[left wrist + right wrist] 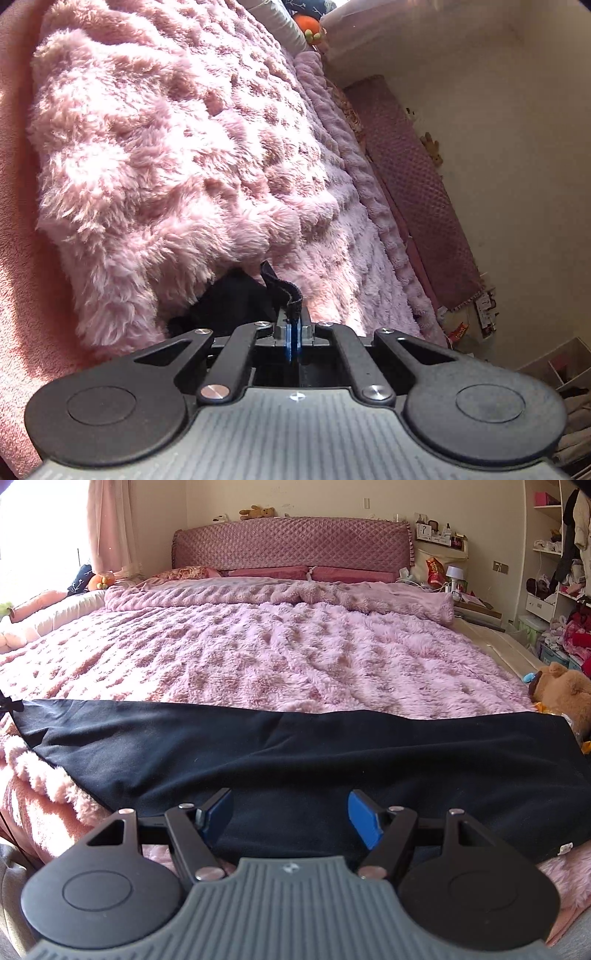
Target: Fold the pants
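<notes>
The black pants [295, 760] lie in a long band across the near end of the bed, on top of the fluffy pink blanket [280, 653]. In the right wrist view they run from the left edge, where a small black bow or tie sticks out, to the far right, where the cloth reaches a brown teddy bear [565, 694] sitting at the bed's corner. The near edge of the pants hangs toward the camera, with a small white tag showing at lower right.

The right gripper [290, 818] hovers just over the near part of the pants with its jaws spread wide, the blue pads [364, 821] well apart and holding nothing.

The left gripper [294, 334] has its jaws pressed together, the blue pads nearly touching, and a thin strip of black cloth (a hem or band of the pants, I cannot tell which) stands up from between them. In that view the rest of the pants [229, 299] shows as a dark bunch just ahead of the fingers, tucked against the blanket [177, 147], which fills most of the frame at a steep tilt.

Beyond the blanket, the right wrist view shows a quilted mauve headboard [291, 542] against the wall and cluttered shelves [557, 572] to the right.
</notes>
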Demonstrator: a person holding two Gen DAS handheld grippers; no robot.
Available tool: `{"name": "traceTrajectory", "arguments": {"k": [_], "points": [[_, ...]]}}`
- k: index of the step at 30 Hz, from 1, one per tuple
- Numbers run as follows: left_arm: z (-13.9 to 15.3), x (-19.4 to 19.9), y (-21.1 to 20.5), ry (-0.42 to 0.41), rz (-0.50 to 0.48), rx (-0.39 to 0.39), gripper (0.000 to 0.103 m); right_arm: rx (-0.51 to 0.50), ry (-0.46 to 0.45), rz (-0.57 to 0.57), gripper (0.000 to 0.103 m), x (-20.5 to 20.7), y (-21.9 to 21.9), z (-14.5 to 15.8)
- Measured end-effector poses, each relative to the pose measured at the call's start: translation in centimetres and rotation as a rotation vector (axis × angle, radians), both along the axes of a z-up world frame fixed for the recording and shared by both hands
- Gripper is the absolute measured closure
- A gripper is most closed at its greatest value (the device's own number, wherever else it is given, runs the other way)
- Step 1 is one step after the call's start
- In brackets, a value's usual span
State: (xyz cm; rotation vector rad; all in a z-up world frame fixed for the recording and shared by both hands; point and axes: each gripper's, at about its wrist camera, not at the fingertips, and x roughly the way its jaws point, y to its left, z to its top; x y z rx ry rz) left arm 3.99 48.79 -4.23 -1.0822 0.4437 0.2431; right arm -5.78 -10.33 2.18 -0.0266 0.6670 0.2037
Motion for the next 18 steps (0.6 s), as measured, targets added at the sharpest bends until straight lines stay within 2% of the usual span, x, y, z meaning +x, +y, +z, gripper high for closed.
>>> {"name": "traceTrajectory", "arguments": {"k": [2,3,4,5,7,11,13,16,18], "points": [[-2.6,0.0,1.1,0.138,0.050,0.041,0.096,-0.007,0.011,0.014,0.038,-0.1,0.3,-0.3],[-3.9,0.0,1.9,0.229,0.067,0.042,0.099,-0.005,0.019,0.019,0.038,-0.1,0.4,-0.4],[-4.7,-0.4,2.6,0.216,0.058,-0.011,0.098,0.001,0.026,0.023,0.038,-0.1,0.4,-0.5],[-5.4,-1.6,3.4,0.161,0.059,-0.104,0.098,0.013,0.032,0.026,0.038,0.0,0.4,-0.6],[-6.7,-3.3,4.4,0.091,0.059,-0.223,0.094,0.028,0.040,0.029,0.038,0.1,0.5,-0.7],[-10.2,-4.3,6.2,-0.031,0.049,-0.475,0.092,0.029,0.072,0.038,0.038,1.0,1.4,-1.4],[-11.1,-4.1,6.7,-0.096,0.029,-0.542,0.078,0.017,0.085,0.056,0.038,1.0,2.1,-1.8],[-11.5,-2.9,7.3,-0.160,-0.046,-0.578,0.063,-0.032,0.083,0.093,0.038,0.6,3.1,-2.1],[-12.0,-2.2,7.5,-0.177,-0.083,-0.604,0.061,-0.078,0.066,0.115,0.038,0.3,3.8,-2.2]]}}
